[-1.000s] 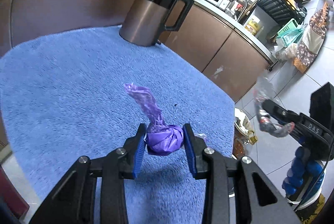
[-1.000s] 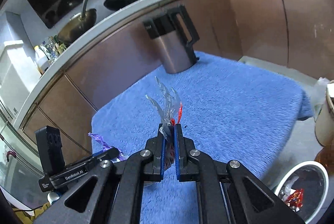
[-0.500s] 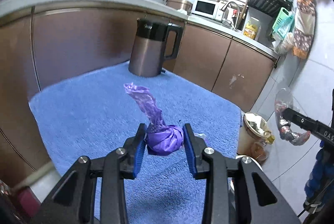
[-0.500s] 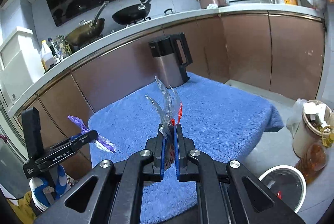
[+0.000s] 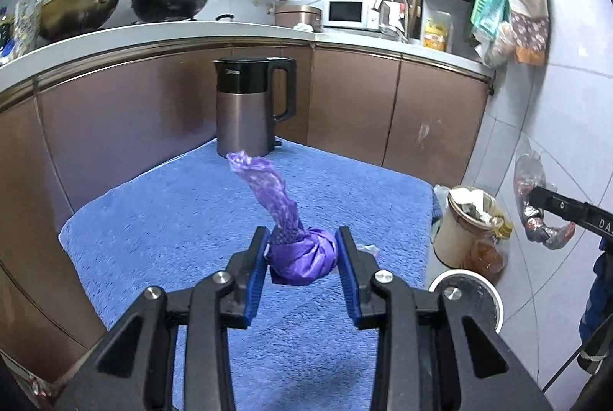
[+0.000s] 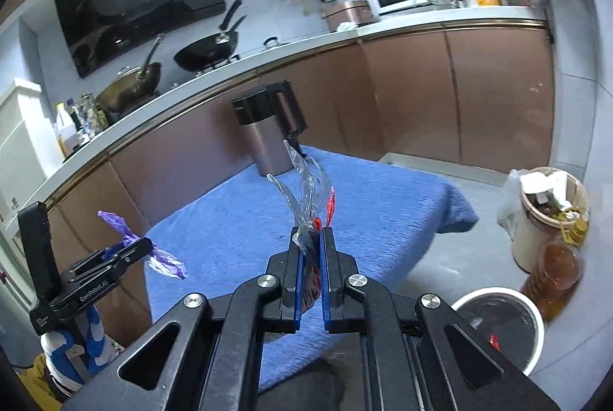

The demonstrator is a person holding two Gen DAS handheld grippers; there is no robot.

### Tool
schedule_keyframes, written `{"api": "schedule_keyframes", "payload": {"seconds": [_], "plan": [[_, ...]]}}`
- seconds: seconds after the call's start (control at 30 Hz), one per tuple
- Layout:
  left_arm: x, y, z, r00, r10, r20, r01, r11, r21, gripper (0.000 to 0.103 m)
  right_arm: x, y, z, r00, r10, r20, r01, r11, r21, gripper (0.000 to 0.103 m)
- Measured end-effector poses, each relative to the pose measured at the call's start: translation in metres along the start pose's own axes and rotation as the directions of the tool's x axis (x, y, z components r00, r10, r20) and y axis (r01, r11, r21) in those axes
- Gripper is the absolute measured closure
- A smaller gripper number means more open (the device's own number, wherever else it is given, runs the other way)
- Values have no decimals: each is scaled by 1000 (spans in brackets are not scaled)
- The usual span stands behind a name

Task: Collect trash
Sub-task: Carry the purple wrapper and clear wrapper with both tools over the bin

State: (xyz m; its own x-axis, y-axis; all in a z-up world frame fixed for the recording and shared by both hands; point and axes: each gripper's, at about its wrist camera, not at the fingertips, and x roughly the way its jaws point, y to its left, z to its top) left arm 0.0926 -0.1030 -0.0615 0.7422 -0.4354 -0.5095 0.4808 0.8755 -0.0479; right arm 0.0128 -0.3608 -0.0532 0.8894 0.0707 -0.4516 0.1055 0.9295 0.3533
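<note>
My left gripper (image 5: 302, 254) is shut on a knotted purple plastic bag (image 5: 302, 257) and holds it above the blue towel-covered table (image 5: 172, 219); its twisted tail (image 5: 268, 189) sticks up. My right gripper (image 6: 310, 246) is shut on a clear plastic wrapper with red print (image 6: 306, 189), also raised above the table (image 6: 237, 219). A white round trash bin (image 6: 498, 326) stands on the floor at lower right and also shows in the left wrist view (image 5: 465, 300). Each gripper shows in the other's view: the right gripper (image 5: 536, 204) and the left gripper (image 6: 141, 248).
A brown electric kettle (image 5: 249, 108) stands at the table's far corner. A beige bucket full of scraps (image 6: 548, 212) and an oil bottle (image 6: 555, 269) stand on the floor by the bin. Brown cabinets (image 5: 383, 104) and a countertop with pans run behind.
Both grippers have risen and drawn back from the table with their loads. The views now tilt up, and the floor bin stands closer below the right gripper.
</note>
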Motion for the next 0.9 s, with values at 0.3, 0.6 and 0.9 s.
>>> {"api": "schedule_keyframes", "payload": {"seconds": [0.3,0.6,0.9], "plan": [[29,-45,3,997,-54,-48,58,994,97,70,2,-47,-12,998,-63,-13,64,994,88,95],[66,-98,5,988,-107,-114,128,971,200,70,4,-101,-30,990,-139,-36,143,970,195,95],[113,-168,1,968,-147,-202,207,925,319,70,25,-156,-56,970,-217,-110,240,930,279,94]]}}
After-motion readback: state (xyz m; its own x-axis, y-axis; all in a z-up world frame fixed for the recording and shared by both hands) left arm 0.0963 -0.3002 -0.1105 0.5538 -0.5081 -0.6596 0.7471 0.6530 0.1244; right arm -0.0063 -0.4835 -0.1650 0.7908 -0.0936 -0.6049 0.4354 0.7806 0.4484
